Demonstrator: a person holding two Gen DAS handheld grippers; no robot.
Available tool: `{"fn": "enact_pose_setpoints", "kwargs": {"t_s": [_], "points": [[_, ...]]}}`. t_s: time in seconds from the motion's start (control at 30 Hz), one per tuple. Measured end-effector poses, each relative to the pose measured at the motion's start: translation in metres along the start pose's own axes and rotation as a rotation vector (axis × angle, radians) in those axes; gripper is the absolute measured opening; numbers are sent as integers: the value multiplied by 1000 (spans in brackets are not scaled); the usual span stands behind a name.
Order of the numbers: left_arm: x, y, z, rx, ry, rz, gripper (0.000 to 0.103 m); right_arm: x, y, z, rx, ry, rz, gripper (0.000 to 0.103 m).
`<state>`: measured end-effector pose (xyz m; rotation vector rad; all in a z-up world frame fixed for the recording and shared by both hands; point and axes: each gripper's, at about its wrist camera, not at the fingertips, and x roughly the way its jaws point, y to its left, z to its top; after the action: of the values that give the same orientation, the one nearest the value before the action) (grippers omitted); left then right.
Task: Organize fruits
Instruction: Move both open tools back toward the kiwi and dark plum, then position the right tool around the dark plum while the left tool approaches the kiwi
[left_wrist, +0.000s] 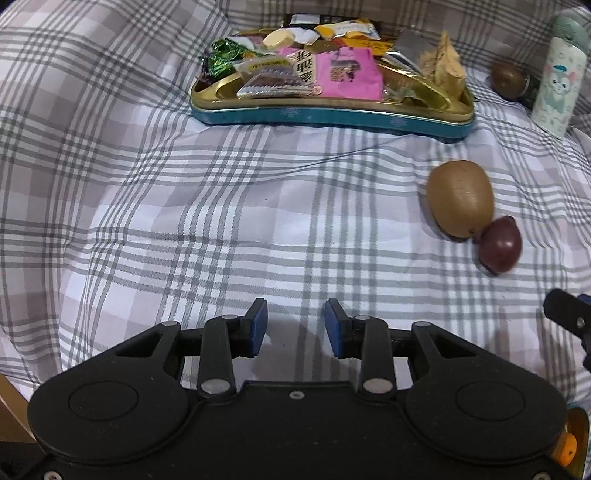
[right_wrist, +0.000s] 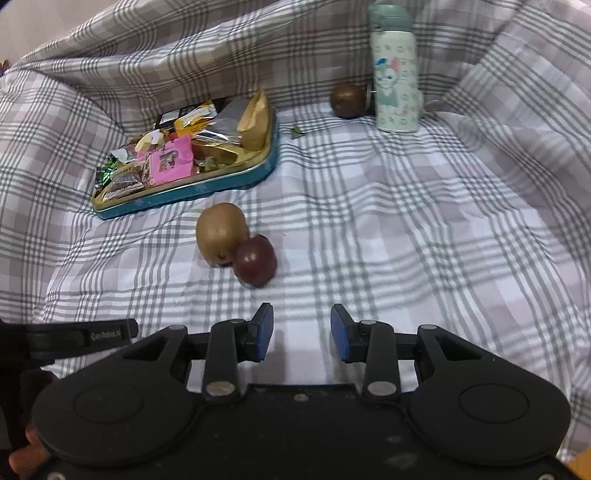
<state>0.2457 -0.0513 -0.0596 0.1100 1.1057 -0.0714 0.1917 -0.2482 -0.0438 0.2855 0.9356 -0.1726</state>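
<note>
Fuzzy oval kiwi (right_wrist: 221, 233) touching smooth round purple fruit (right_wrist: 255, 261), centre-left on rumpled plaid cloth (right_wrist: 406, 229). Second kiwi (right_wrist: 347, 100) upper centre beside printed bottle (right_wrist: 395, 74). Shallow metal tin (left_wrist: 332, 114) heaped with crinkly wrappers. Left gripper (left_wrist: 295, 328) and right gripper (right_wrist: 302, 332) both spread, empty.

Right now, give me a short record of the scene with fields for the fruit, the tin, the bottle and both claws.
surface: plaid cloth
kiwi: touching purple fruit
brown fruit: beside bottle
tin: holds snack packets, no fruit
bottle: upright
left claw: open, holding nothing
right claw: open, holding nothing
</note>
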Motion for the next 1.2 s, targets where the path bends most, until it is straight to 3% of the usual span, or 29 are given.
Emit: {"fn": "enact_pose_setpoints", "kwargs": {"t_s": [0.33,0.5,0.83,1.2], "points": [[5,11,6,-11,-26,1,44,39,34,19,-92,29,23,37],[4,5,7,22,-38,-15,44,56,39,20,-116,40,-13,37],[-6,-18,18,87,-73,-78,44,65,-6,26,-3,47,-123,38],[-23,-57,38,160,-166,-140,44,54,-33,14,55,48,-121,38]]}}
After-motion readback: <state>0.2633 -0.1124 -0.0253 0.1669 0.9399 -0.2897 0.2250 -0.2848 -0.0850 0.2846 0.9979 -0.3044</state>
